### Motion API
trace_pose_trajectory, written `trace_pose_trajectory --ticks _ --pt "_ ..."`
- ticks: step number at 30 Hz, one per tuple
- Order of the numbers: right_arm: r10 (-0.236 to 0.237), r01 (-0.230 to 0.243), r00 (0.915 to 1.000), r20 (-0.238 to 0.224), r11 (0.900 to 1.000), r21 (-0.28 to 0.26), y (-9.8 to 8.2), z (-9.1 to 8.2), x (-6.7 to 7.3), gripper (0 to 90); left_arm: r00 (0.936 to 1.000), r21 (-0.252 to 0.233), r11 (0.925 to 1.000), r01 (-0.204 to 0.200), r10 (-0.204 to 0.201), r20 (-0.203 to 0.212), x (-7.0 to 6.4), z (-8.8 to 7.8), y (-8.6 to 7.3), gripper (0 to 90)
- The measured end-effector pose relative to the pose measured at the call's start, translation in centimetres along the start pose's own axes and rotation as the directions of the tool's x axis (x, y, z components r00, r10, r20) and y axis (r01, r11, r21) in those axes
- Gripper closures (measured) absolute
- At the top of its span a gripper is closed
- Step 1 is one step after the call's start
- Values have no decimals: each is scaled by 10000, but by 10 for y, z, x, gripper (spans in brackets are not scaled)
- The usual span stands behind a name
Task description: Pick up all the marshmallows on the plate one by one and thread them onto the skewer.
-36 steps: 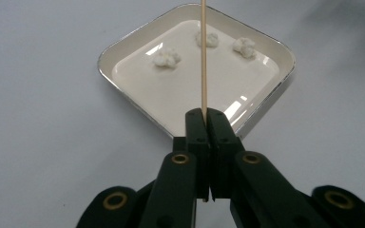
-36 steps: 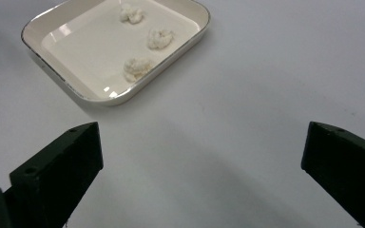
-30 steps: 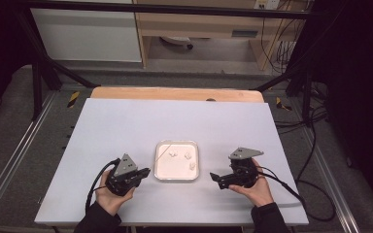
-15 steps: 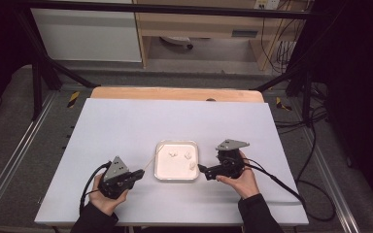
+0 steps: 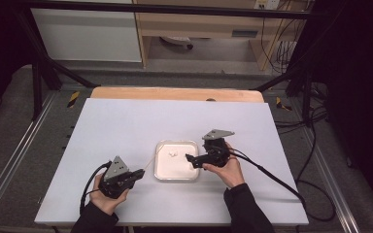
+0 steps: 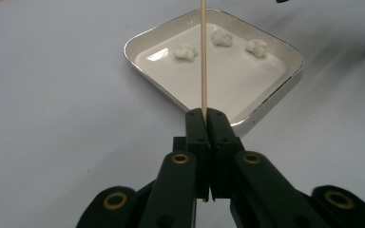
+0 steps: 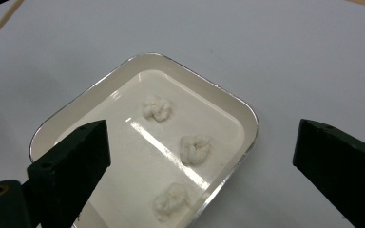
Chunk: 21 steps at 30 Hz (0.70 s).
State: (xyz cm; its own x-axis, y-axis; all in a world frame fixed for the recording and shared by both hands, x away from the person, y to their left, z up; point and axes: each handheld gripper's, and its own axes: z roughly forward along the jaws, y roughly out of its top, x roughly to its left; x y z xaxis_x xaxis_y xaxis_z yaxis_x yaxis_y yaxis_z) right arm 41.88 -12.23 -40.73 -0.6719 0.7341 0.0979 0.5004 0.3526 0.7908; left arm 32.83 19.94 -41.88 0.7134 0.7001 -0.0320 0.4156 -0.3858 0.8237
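Note:
A white square dish (image 5: 175, 171) sits at the near middle of the table with three white fluffy lumps (image 5: 173, 154) in it. Left of the dish, my left gripper (image 5: 141, 173) is shut on a thin wooden skewer (image 5: 150, 161), which slants up over the dish's left rim. The left gripper view shows the skewer (image 6: 202, 57) clamped between the jaws (image 6: 208, 116), rising in front of the lumps (image 6: 186, 51). My right gripper (image 5: 190, 160) hovers at the dish's right edge. Its jaws (image 7: 203, 128) stand wide above the lumps (image 7: 196, 148), have just been closing slightly, and hold nothing.
The pale table (image 5: 126, 126) has a wooden strip (image 5: 175, 93) along its far edge. A black cable (image 5: 272, 174) trails right from my right gripper. Dark frame posts and a shelf unit stand beyond the table.
My right hand has moved left, from beside the dish to over its right edge. The left gripper has stayed about where it was, still holding the skewer.

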Motion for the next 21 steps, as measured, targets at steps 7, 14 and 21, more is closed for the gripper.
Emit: trace_pose_trajectory --ticks 7,14,21 --pt "-230 236 9996 -188 9993 292 4 20 3 130 10000 2 10000 10 -10 32 -1 1 -1 889" --pt "-201 211 9996 -205 9985 500 1 34 0 246 10000 3 10000 -6 6 29 -1 2 -1 889" --pt "-244 254 9996 -149 9976 647 -3 42 -1 363 10000 -3 10000 8 -8 42 -1 2 -1 889"
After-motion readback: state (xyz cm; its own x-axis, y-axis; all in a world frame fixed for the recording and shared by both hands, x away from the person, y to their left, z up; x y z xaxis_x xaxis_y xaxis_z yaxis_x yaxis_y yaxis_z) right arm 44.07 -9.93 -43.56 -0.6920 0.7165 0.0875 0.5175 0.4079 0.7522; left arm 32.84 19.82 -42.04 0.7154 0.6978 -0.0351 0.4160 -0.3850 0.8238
